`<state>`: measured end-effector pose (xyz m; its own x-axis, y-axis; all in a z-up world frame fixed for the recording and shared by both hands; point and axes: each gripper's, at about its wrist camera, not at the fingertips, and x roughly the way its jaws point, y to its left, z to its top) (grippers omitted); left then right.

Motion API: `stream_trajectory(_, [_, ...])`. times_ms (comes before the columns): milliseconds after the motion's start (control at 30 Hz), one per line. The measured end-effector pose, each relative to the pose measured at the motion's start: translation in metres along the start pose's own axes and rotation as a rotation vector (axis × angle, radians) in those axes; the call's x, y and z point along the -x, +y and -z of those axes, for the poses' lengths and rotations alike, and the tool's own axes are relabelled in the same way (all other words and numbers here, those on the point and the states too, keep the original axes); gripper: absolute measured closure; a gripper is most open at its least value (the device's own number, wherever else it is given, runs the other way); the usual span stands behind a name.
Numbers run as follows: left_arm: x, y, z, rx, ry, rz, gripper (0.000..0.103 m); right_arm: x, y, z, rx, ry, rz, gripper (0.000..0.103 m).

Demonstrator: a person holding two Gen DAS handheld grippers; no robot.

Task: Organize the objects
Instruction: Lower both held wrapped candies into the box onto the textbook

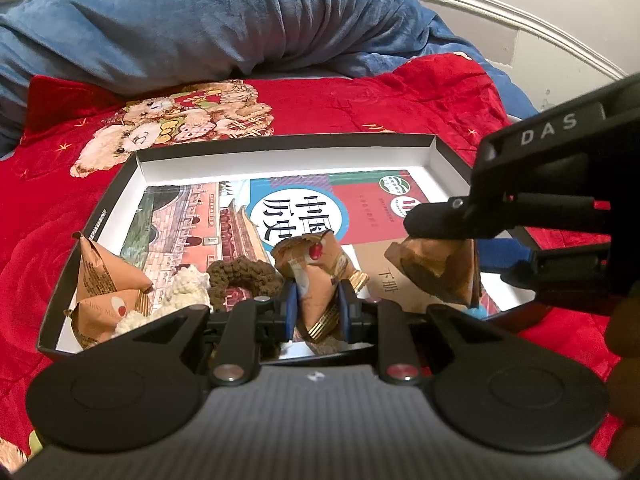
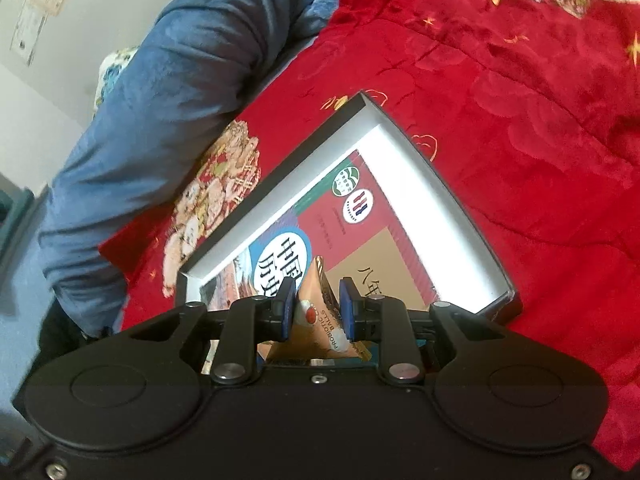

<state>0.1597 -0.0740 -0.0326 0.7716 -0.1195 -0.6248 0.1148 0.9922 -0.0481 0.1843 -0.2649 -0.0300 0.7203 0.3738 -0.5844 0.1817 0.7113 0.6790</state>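
Note:
A shallow black box with white inner walls [image 1: 280,156] lies on a red quilt, and a colourful book [image 1: 280,208] covers its floor. My left gripper [image 1: 316,310] is shut on a tan triangular snack packet [image 1: 316,272] over the box's near side. My right gripper [image 2: 318,308] is shut on another tan snack packet [image 2: 320,316] above the book [image 2: 352,220]; in the left wrist view that packet [image 1: 436,268] hangs at the right under the right gripper's body. Two more packets [image 1: 100,276], a white knitted piece [image 1: 184,288] and a brown knitted ring [image 1: 240,280] lie in the box's near left.
The red quilt [image 1: 360,100] with a teddy-bear print surrounds the box. A bunched blue blanket [image 1: 180,20] lies behind it, by a white bed rail [image 1: 500,16] at the wall. In the right wrist view the box's white wall [image 2: 440,200] sits against the quilt [image 2: 520,100].

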Motion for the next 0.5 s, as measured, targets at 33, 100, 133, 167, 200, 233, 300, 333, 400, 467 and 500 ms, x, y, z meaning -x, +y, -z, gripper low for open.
stream_trajectory(33, [0.000, 0.001, 0.000, 0.002, 0.000, 0.002, 0.079, 0.000, 0.000, 0.000, -0.003, 0.002, -0.003, 0.080])
stream_trajectory(100, [0.000, 0.001, 0.001, 0.009, -0.001, 0.003, 0.079, -0.002, 0.001, 0.002, -0.002, 0.013, -0.015, 0.080])
stream_trajectory(133, [0.000, 0.001, 0.001, 0.012, -0.001, 0.001, 0.079, -0.002, 0.002, 0.003, 0.001, 0.014, -0.016, 0.080])
stream_trajectory(167, [0.001, 0.000, 0.001, 0.011, -0.002, -0.001, 0.078, -0.002, 0.004, 0.004, 0.012, 0.012, -0.010, 0.080])
stream_trajectory(200, [0.001, -0.001, 0.001, 0.008, -0.001, -0.004, 0.078, -0.002, 0.007, 0.005, 0.031, 0.005, 0.005, 0.080])
stream_trajectory(233, [0.001, -0.001, 0.001, 0.007, 0.000, -0.004, 0.077, -0.002, 0.009, 0.005, 0.047, -0.003, 0.021, 0.080])
stream_trajectory(300, [0.001, -0.002, 0.001, 0.005, 0.002, -0.002, 0.077, -0.002, 0.012, 0.007, 0.076, -0.014, 0.046, 0.080])
stream_trajectory(333, [0.001, -0.001, 0.001, 0.007, 0.002, -0.001, 0.077, -0.003, 0.012, 0.007, 0.076, -0.009, 0.048, 0.080])
stream_trajectory(400, [0.000, -0.001, 0.001, 0.012, 0.008, 0.002, 0.076, -0.005, 0.012, 0.008, 0.074, -0.002, 0.050, 0.080])
stream_trajectory(467, [0.000, 0.000, 0.001, 0.020, 0.011, 0.004, 0.076, -0.004, 0.014, 0.009, 0.092, -0.005, 0.060, 0.080])
stream_trajectory(500, [0.000, 0.001, 0.000, 0.028, 0.015, 0.004, 0.075, -0.005, 0.015, 0.010, 0.099, -0.007, 0.066, 0.080])
